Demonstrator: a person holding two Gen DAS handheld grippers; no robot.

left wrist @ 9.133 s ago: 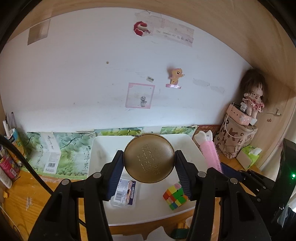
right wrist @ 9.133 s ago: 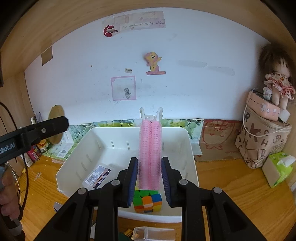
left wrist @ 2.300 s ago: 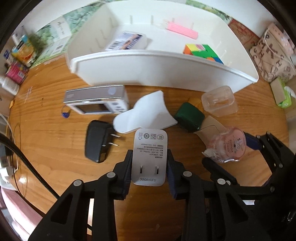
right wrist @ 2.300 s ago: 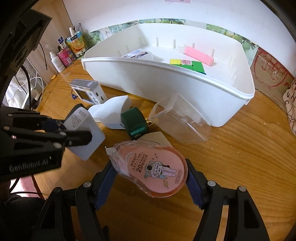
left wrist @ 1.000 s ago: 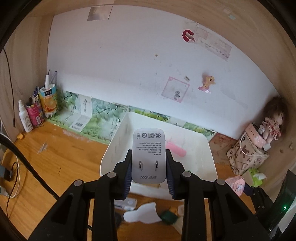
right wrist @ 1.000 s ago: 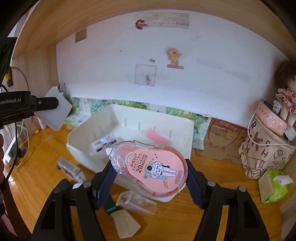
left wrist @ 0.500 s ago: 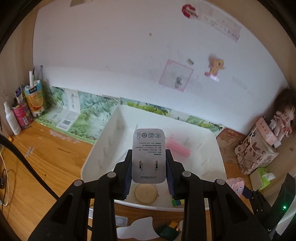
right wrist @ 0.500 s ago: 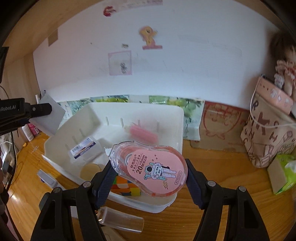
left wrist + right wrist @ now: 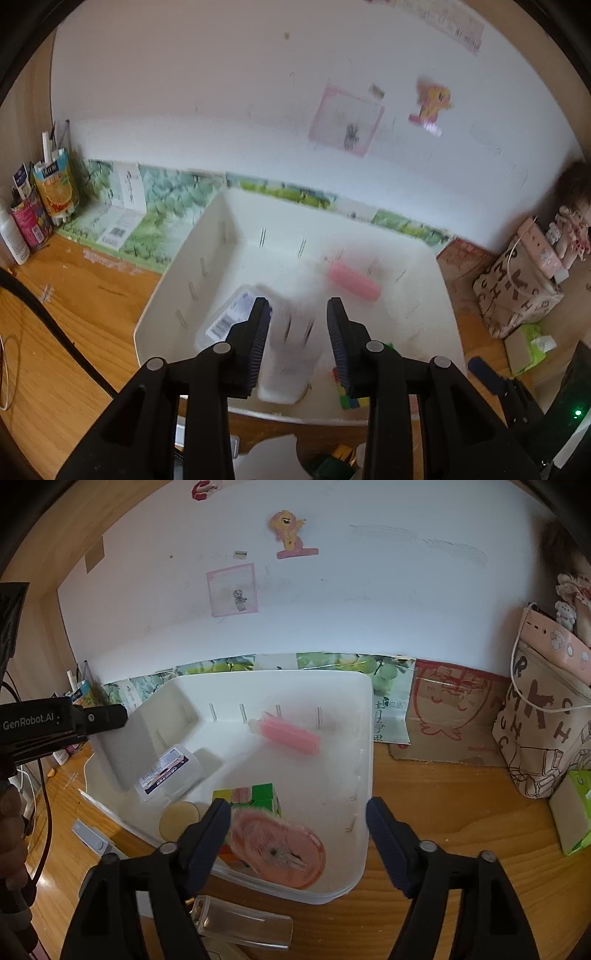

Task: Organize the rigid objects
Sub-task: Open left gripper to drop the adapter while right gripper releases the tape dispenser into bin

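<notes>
The white bin holds a pink roller, a labelled clear box, a colour cube and a round tan tin. My left gripper is open over the bin; the white charger, blurred, drops from between its fingers and also shows in the right wrist view. My right gripper is open wide over the bin's near right part; the pink tape dispenser, blurred, falls below it.
A clear plastic case and a white device lie on the wooden desk in front of the bin. A patterned bag and green tissue pack stand at the right. Bottles and cartons stand at the left wall.
Both grippers have opened. The charger has left the left fingers and the tape dispenser has left the right fingers; both are dropping into the bin.
</notes>
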